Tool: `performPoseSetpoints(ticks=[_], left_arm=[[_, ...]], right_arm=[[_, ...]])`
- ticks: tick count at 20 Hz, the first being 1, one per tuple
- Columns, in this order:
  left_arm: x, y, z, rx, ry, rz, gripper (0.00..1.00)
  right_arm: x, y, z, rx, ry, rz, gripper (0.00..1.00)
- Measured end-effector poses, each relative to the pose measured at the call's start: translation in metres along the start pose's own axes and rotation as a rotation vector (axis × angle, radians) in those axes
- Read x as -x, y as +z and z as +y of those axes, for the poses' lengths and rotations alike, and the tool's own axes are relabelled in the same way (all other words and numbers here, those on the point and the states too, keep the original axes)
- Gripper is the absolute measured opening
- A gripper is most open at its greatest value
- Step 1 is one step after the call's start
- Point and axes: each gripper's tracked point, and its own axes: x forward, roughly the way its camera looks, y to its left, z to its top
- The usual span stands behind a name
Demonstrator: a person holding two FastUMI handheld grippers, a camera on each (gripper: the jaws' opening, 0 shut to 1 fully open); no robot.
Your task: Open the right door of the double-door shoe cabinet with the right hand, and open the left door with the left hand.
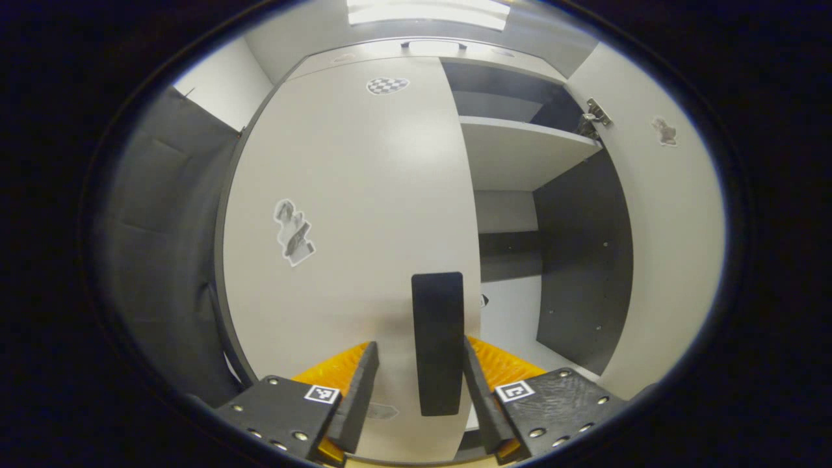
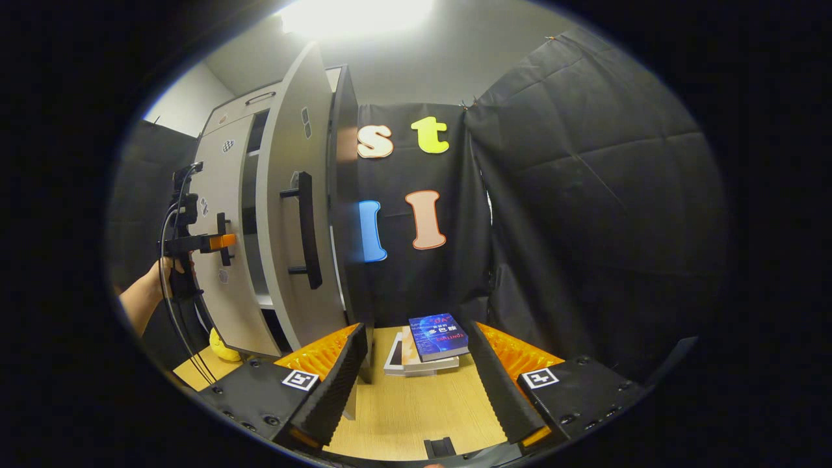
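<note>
Booth interior: black cloth wall (image 2: 585,195) hung creased from twelve to three o'clock in the right gripper view, pale ceiling with bright light (image 2: 354,16) at twelve, light wooden tabletop (image 2: 416,403) at six, white wall (image 1: 224,81) at eleven in the left gripper view.

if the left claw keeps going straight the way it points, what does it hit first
Most likely the black handle on the closed left door: it stands between the open left claw fingers. How near it is cannot be judged.

Both views, differently near, cabinet (image 1: 351,195)
</note>
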Motion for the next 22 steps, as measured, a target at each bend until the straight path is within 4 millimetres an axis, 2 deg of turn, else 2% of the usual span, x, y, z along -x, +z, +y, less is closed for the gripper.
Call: performPoseSetpoints(ticks=[1,2,3,4,5,6,7,8,9,10,11,16,17,22], left_arm=[[0.0,0.001,-0.001,-0.002,-0.004,0.0,0.62],[0.0,0.002,-0.002,-0.007,-0.008,0.001,0.65],[-0.001,0.001,-0.001,-0.003,-0.011,0.003,0.65],[-0.005,0.0,-0.003,0.01,-0.011,-0.001,0.62],[0.001,0.001,-0.005,0.02,-0.013,0.007,0.56],[-0.001,0.001,-0.008,0.026,-0.016,0.007,0.51],[0.0,0.0,-0.011,0.029,-0.017,0.014,0.41],[0.003,0.0,-0.011,0.025,-0.012,0.022,0.34],[0.0,-0.001,-0.011,0.022,-0.012,0.03,0.31],[0.0,-0.003,-0.011,0.02,-0.015,0.047,0.29],[0.002,-0.004,-0.01,0.02,-0.013,0.055,0.23],[0.015,-0.003,-0.008,0.048,-0.016,0.058,0.12],[0.019,-0.001,-0.007,0.056,-0.025,0.057,0.14],[0.035,-0.002,0.001,0.047,-0.06,0.058,0.12]], right_arm=[[0.002,0.001,0.0,-0.003,0.0,-0.006,0.93],[0.002,0.003,0.001,-0.005,0.001,-0.011,0.93],[0.003,0.001,0.001,-0.006,0.001,-0.012,0.98],[0.003,0.001,0.0,-0.006,0.002,-0.013,0.98],[0.004,0.0,0.001,-0.006,0.003,-0.011,0.97],[0.005,-0.002,0.0,-0.006,0.005,-0.006,0.97],[0.005,-0.004,0.0,-0.005,0.004,-0.002,0.97],[0.007,-0.004,-0.001,-0.005,0.0,-0.005,0.93],[0.009,-0.005,-0.001,-0.004,0.001,-0.006,0.98],[0.011,-0.004,-0.003,-0.004,0.0,-0.009,0.93],[0.013,-0.004,-0.003,-0.005,0.001,-0.008,0.98],[0.018,-0.001,-0.001,-0.002,0.022,-0.015,0.98],[0.019,-0.001,0.001,0.001,0.029,-0.018,0.98],[0.024,0.001,0.019,0.01,0.078,-0.023,0.98]])
